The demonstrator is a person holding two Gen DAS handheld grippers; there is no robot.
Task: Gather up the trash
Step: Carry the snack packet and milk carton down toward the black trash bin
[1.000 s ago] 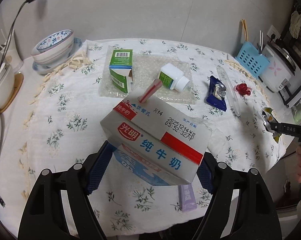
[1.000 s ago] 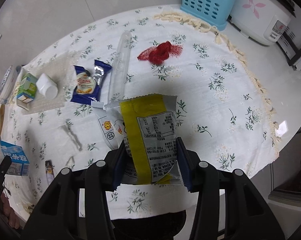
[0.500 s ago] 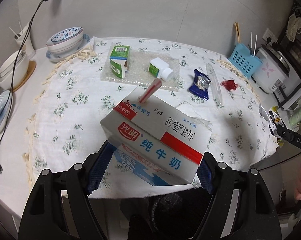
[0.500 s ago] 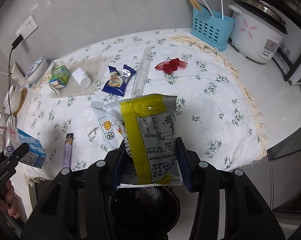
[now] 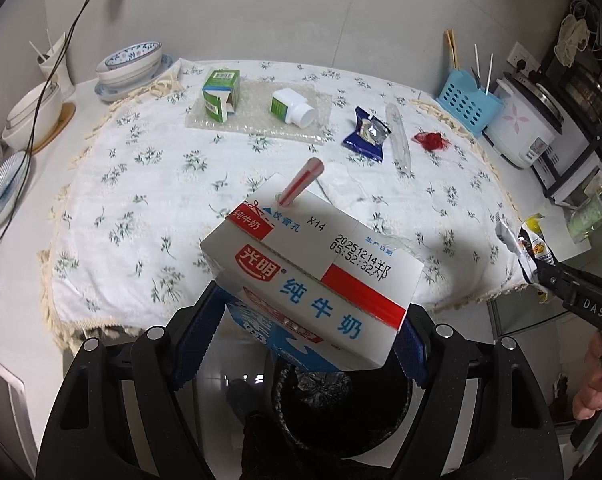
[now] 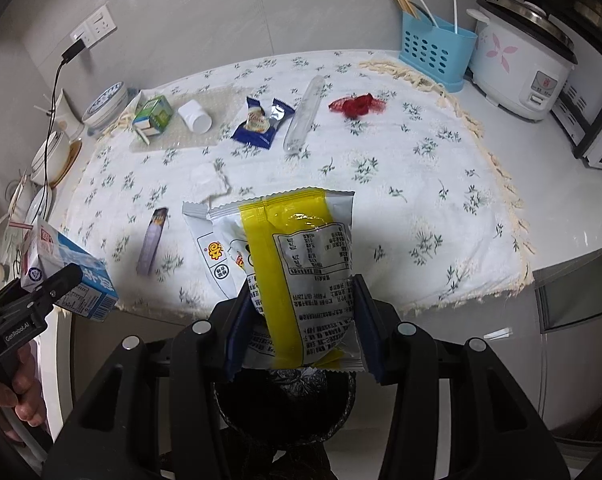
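Note:
My left gripper (image 5: 301, 332) is shut on a white and blue milk carton (image 5: 313, 276) with a red-striped straw (image 5: 301, 182); the carton hangs off the table's near edge, above a black-lined bin (image 5: 341, 408). My right gripper (image 6: 299, 332) is shut on a yellow and silver snack bag (image 6: 301, 264), held over the same bin (image 6: 285, 404). Each view shows the other gripper at its edge: the carton (image 6: 67, 276) at left, the bag (image 5: 529, 244) at right. On the flowered cloth (image 6: 381, 184) lie a blue wrapper (image 6: 261, 122), red scrap (image 6: 355, 105), clear tube (image 6: 303, 120), purple stick (image 6: 152, 240).
A green box (image 5: 220, 94) and a white bottle (image 5: 293, 106) lie on bubble wrap. A crumpled tissue (image 6: 209, 180) lies mid-cloth. Bowls (image 5: 129, 66) and plates stand at the left, a blue basket (image 6: 435, 54) and rice cooker (image 6: 521, 68) at the right. A hand (image 6: 13, 396) grips a handle.
Both grippers have drawn back from the table and risen, each keeping its load. The bin, hidden a second ago, now shows below both of them.

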